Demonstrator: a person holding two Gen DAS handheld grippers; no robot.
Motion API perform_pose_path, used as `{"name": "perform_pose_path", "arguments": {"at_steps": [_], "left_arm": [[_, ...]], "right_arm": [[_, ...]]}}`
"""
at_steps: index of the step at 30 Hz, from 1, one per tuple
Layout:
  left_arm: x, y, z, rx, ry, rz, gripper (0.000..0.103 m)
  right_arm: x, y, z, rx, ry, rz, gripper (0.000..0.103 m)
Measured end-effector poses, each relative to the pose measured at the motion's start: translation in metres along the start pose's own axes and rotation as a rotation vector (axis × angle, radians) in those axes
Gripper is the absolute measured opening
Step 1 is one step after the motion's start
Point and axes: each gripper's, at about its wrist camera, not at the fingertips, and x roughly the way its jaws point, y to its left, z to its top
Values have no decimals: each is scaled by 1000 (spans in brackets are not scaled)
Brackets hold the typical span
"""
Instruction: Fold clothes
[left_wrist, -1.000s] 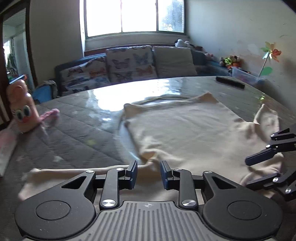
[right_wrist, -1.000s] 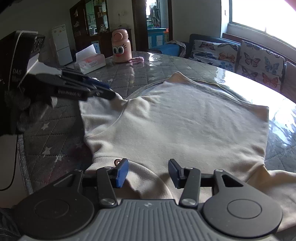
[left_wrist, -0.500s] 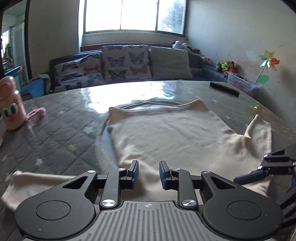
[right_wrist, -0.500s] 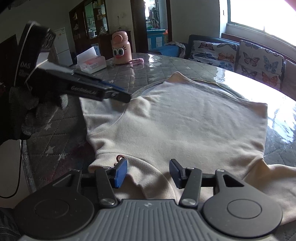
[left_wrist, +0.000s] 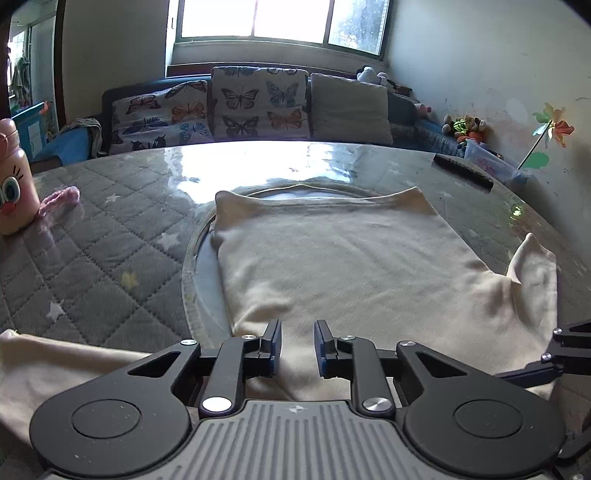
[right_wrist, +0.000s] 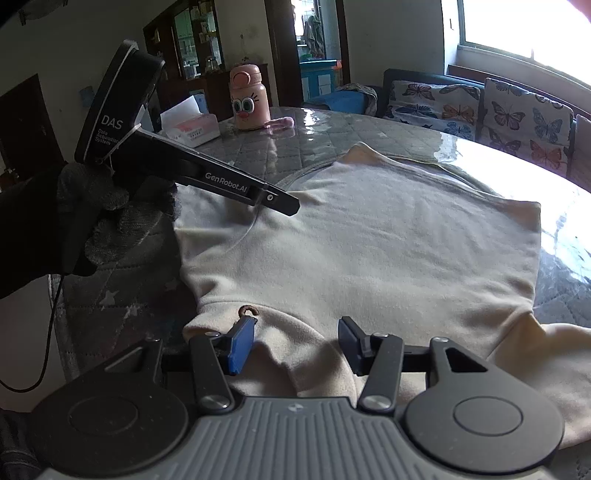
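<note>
- Since the earlier frames the left gripper (left_wrist: 297, 347) has slid across the cream sweatshirt (left_wrist: 332, 266), off the sleeve side and over the body near the shoulder; the pink bottle (left_wrist: 14, 177) now sits at the left edge of its view. The right gripper (right_wrist: 297, 345) has kept its place.
- The sweatshirt lies flat on the round table (left_wrist: 110, 229), hem toward the sofa, collar toward the person, one sleeve spread to each side.
- Step in hand, as I judge it: taking hold along the collar end for the first fold. Nothing is folded yet.
- Left claw: narrow and closing, with cloth showing in the gap. Whether the pads already pinch it I cannot tell; no fabric is lifted.
- Right claw: about half open, straddling the neckline near the small brown hanging loop (right_wrist: 248, 311), with cloth under and between the pads but not squeezed.
- Next move calls for both claws to bite a real pinch of fabric, both layers if possible, before any lift; a thin grab could slip out.
- Pose: both grippers tilt downward toward the table. In the right view, a gloved hand (right_wrist: 107, 218) holds the left tool from the side, its fingers reaching over the shoulder area just above the cloth.
</note>
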Motion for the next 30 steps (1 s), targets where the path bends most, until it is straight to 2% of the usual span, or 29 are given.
{"name": "perform_pose_path", "arguments": {"at_steps": [5,9,15,21,25,30], "left_arm": [[11,4,-1,-19,25,14,21],[-1,-7,-3,12,5,7,22],[-18,-39,-10,96,-13,-68,23],[-22,-68,-29,177,14,-139,23],[-24,-79,-41,229,23,-154,28],[-25,-84,-45,255,22,-161,28]], "right_arm": [[-8,-3,1,9,-22,-17,51],[-17,-19,1,53,-50,-63,51],[-19,-54,2,132,-87,-176,52],[-5,-84,1,196,-67,-254,52],[-5,-88,1,211,-67,-259,52],[2,-91,10,187,-80,-260,52]]}}
